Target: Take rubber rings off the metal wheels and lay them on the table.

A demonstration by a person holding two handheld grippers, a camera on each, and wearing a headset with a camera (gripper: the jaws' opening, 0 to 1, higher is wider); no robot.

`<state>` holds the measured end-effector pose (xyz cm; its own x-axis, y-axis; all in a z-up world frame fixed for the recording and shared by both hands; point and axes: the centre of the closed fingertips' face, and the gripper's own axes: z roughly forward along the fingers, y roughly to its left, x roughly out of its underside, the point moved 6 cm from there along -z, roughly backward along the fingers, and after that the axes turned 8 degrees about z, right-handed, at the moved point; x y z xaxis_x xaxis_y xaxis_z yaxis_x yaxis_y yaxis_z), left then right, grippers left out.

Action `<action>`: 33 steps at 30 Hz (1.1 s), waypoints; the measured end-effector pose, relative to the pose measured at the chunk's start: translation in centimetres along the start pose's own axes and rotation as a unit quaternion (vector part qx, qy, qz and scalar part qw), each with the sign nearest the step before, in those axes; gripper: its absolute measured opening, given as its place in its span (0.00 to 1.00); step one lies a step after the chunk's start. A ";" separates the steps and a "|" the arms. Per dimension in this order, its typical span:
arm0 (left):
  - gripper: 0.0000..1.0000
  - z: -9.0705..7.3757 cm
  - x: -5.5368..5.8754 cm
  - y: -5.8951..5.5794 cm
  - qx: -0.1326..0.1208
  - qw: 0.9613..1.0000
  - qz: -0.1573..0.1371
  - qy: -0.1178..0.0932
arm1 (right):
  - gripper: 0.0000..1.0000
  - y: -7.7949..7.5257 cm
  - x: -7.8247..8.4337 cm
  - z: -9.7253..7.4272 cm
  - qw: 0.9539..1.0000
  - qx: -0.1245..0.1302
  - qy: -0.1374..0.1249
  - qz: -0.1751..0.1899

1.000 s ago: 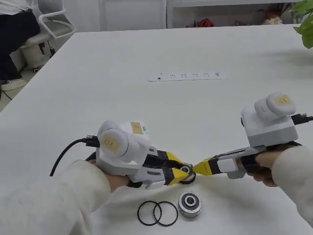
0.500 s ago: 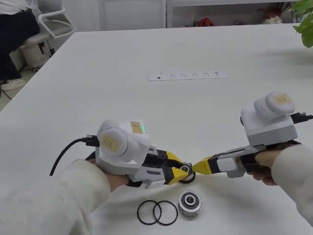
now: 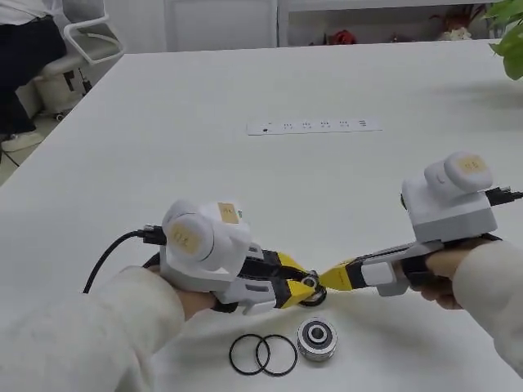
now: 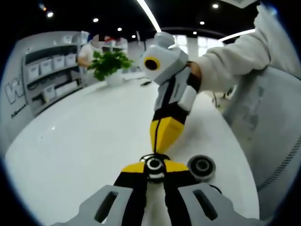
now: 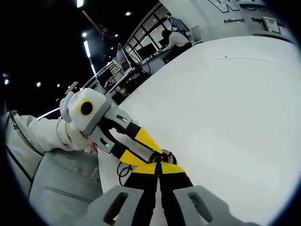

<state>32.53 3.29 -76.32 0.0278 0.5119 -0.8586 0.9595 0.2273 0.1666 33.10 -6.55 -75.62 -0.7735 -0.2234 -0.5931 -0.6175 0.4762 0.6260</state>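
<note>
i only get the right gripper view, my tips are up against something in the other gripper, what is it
observer: The left gripper is clamped on a metal wheel. The left gripper view shows it face-on, with your right gripper closed at its rim.
operator: any other wheel around
observer: Yes, a second wheel lies flat on the table, on the person's side of both grippers.
operator: any rings off yet
observer: Two black rubber rings lie overlapping on the table, just left of that second wheel in the head view.
</note>
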 end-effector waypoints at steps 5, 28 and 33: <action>0.13 0.0 0.0 0.0 0.000 1.000 0.000 0.000 | 0.00 0.1 0.0 0.0 1.000 -0.004 -0.002 -0.001; 0.19 -0.4 -0.5 -0.1 0.006 1.000 -0.006 0.013 | 0.00 -0.3 -0.3 -0.3 1.000 0.006 -0.008 0.007; 0.27 -1.2 -1.1 0.2 0.004 1.000 0.005 0.014 | 0.00 -0.2 -0.4 -0.4 1.000 0.007 -0.010 0.005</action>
<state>32.36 3.73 -74.73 0.0296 0.5371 -0.8430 0.9616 0.2148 0.1706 33.50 -6.92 -75.34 -0.7760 -0.2012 -0.5978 -0.6082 0.4899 0.6246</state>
